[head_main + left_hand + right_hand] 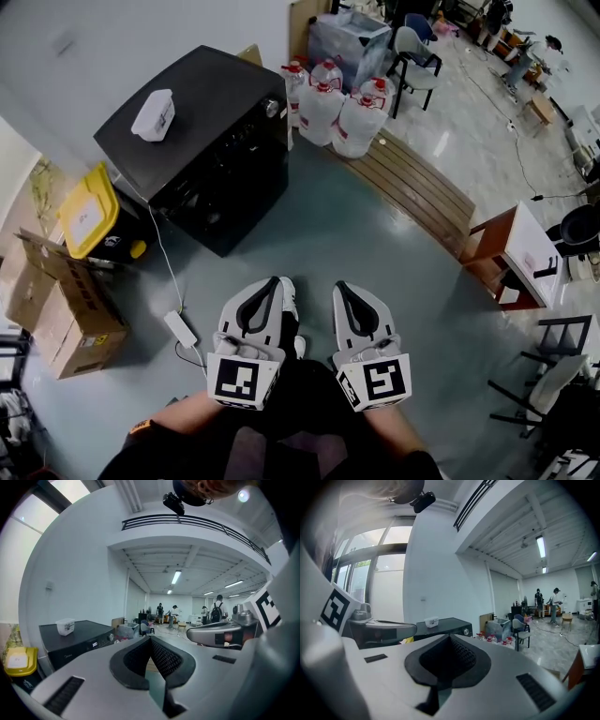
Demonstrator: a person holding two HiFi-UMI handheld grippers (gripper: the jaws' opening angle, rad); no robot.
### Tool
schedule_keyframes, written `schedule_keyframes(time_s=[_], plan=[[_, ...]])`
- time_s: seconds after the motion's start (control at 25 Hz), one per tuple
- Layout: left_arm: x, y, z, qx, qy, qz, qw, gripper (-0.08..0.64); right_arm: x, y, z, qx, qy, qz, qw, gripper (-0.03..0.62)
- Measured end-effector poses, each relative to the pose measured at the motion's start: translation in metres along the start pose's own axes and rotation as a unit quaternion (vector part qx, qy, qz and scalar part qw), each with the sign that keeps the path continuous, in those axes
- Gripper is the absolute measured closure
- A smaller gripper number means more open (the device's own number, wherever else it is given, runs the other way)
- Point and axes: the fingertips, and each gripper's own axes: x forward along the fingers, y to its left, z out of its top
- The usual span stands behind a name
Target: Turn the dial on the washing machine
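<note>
Near the wall (103, 42), the black washing machine (217, 101) has a silver dial (272, 109).

One washer (202, 141), with one dial (272, 109) and one white box (154, 114) on its top. Two tools: the left tool (278, 281) and the right tool (339, 286), each with one marker cube (246, 380). Five jugs (356, 124) with red caps, as far as the tight cluster can be counted. One yellow bin (89, 208). One open carton (61, 305). One white power strip (180, 328) on the floor. One wooden pallet (412, 187). One table (525, 248) at the right. One grey chair (417, 52) near the jugs. At least four people (218, 607) far off in the left gripper view.
</note>
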Motion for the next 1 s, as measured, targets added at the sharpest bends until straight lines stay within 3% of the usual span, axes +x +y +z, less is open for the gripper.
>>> schedule_keyframes(time_s=[0.48,1.0], plan=[[0.131,0.017,0.023,0.008,0.002,-0.04,0.9992,0.548,0.084,-0.078,-0.003,0.009,0.034,-0.004,0.999,0.578],[0.238,0.104,0.062,-0.008,-0.012,-0.001,0.9999,0.548,0.24,-0.128,0.054,-0.009,0.035,0.039,0.999,0.578]])
